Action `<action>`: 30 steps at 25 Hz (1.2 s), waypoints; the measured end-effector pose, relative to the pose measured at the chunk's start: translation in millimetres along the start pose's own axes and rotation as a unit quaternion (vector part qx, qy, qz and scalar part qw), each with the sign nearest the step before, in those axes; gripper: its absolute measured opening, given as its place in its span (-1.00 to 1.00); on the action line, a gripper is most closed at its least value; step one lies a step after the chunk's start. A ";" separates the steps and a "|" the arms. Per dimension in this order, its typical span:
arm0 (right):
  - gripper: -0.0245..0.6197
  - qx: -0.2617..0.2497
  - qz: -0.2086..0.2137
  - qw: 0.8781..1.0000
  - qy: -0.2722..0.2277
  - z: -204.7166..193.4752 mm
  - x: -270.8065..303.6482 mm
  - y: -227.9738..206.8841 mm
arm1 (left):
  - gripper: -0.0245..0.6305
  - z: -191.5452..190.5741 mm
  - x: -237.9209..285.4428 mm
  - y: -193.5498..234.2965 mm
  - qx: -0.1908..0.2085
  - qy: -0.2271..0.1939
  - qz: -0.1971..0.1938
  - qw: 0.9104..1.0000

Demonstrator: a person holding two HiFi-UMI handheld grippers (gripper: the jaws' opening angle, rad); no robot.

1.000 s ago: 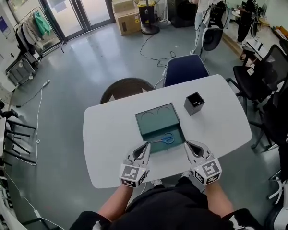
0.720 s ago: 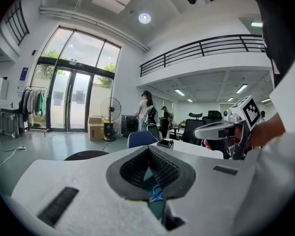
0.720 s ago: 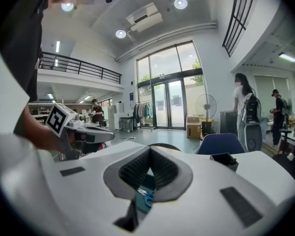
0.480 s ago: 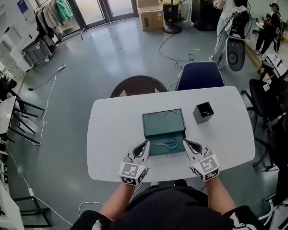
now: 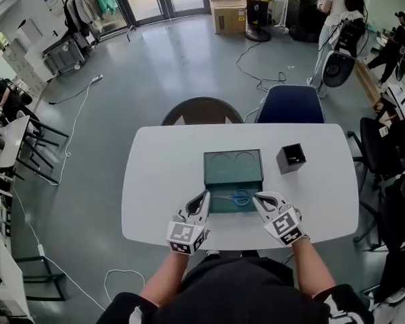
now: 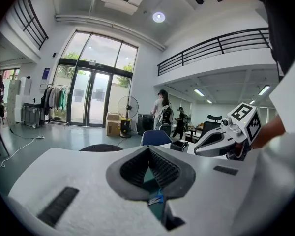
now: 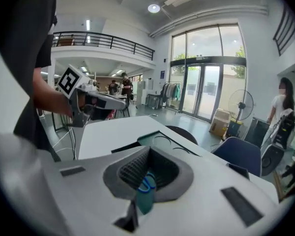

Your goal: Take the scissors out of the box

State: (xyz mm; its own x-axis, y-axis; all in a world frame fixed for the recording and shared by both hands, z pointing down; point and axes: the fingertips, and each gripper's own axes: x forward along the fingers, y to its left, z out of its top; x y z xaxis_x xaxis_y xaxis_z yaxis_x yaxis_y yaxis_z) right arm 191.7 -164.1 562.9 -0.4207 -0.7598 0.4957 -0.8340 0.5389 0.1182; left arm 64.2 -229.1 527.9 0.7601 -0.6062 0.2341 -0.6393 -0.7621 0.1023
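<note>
An open dark green box [image 5: 233, 153] lies in the middle of the white table [image 5: 162, 181]. In its near half lie scissors [image 5: 234, 197] with blue handles, handles to the right. My left gripper [image 5: 204, 196] is shut at the box's near left corner, with nothing held. My right gripper [image 5: 257, 196] is shut too and empty, its tip at the near right corner, just right of the handles. In the right gripper view the blue handles [image 7: 146, 183] show through the gap below the closed tips [image 7: 148, 149]. Closed tips [image 6: 148, 149] point at the box in the left gripper view.
A small black square container [image 5: 291, 158] stands on the table to the right of the box. A blue chair [image 5: 283, 104] and a dark round chair [image 5: 202, 111] stand behind the table. Black chairs [image 5: 391, 154] are at the right. People stand far back.
My right gripper has come down and in toward the box's near right corner, rolling a little. The left gripper has stayed almost in place. The head view has shifted.
</note>
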 end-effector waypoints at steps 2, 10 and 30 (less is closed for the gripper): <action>-0.71 -0.015 0.020 1.000 0.019 -8.0 6.2 3.5 | -0.90 -3.0 -2.1 1.0 -0.003 0.002 0.007 1.000; -0.27 -0.059 0.064 0.994 0.064 -21.9 32.2 4.0 | -0.90 -12.1 -17.3 13.3 -0.011 0.008 0.033 0.999; -0.17 -0.127 0.152 0.960 0.198 -82.2 96.4 12.3 | -0.90 -30.0 -34.5 46.9 -0.028 0.023 0.084 0.996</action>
State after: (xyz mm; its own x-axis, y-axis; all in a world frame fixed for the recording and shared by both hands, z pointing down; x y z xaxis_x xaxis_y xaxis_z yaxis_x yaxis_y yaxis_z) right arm 170.3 -200.8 682.8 -0.4205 -0.3817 0.8231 -0.5592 0.8235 0.0962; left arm 4.5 -237.1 553.6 0.6360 -0.7124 0.2965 -0.7639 -0.6356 0.1116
